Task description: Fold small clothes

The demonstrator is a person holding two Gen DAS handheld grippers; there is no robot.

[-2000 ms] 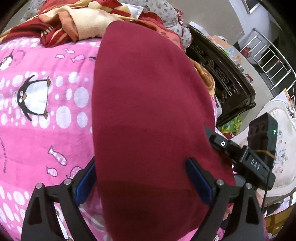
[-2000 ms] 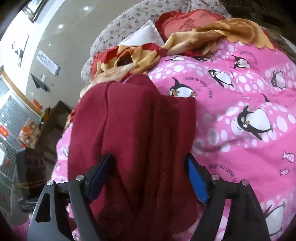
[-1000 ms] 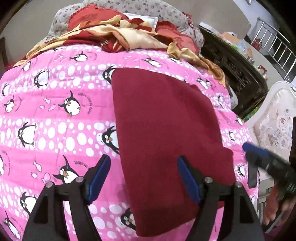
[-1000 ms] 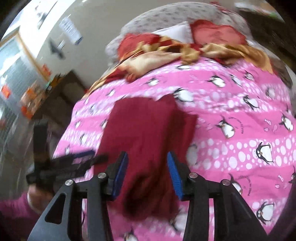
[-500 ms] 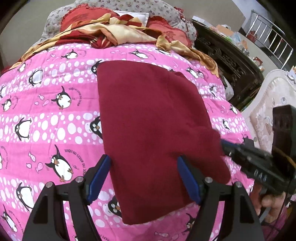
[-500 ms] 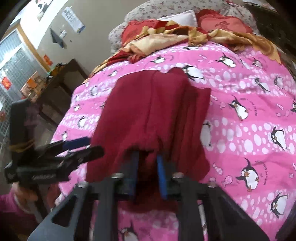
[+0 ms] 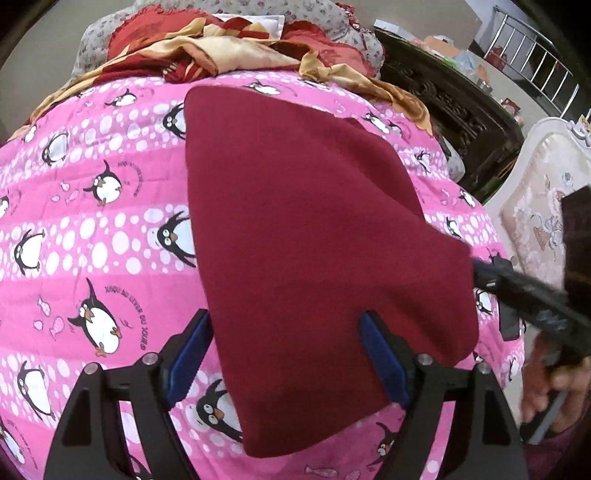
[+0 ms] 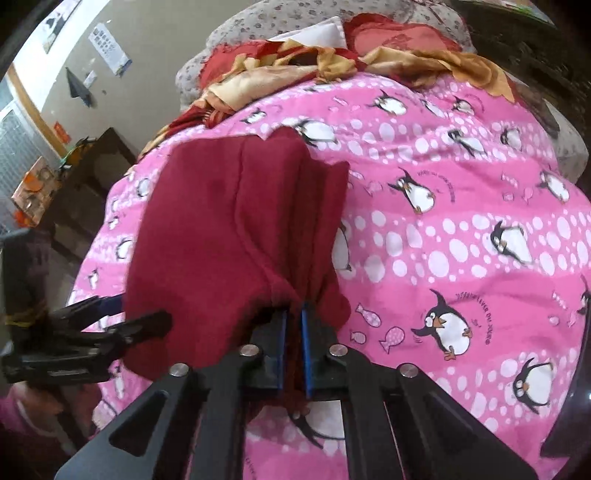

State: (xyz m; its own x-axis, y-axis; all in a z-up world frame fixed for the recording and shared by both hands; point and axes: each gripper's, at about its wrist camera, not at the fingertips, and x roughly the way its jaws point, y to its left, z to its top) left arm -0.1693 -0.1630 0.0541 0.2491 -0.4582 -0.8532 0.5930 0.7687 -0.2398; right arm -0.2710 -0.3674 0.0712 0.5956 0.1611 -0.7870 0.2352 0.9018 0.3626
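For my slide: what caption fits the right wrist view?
Right hand-held gripper pinching a dark red garment on penguin blanket.

- A pink penguin-print quilt [image 7: 92, 206] is covering the bed.
- Red-and-gold bedding [image 8: 295, 62] is lying heaped at its head.
- Dark carved furniture [image 7: 454, 107] is standing alongside.
- Papers [image 8: 110, 48] are hanging on the pale wall.

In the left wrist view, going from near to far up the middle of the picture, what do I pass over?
left gripper with jaws opening → dark red garment → pink penguin quilt → crumpled red and gold cloth → grey flowered pillow
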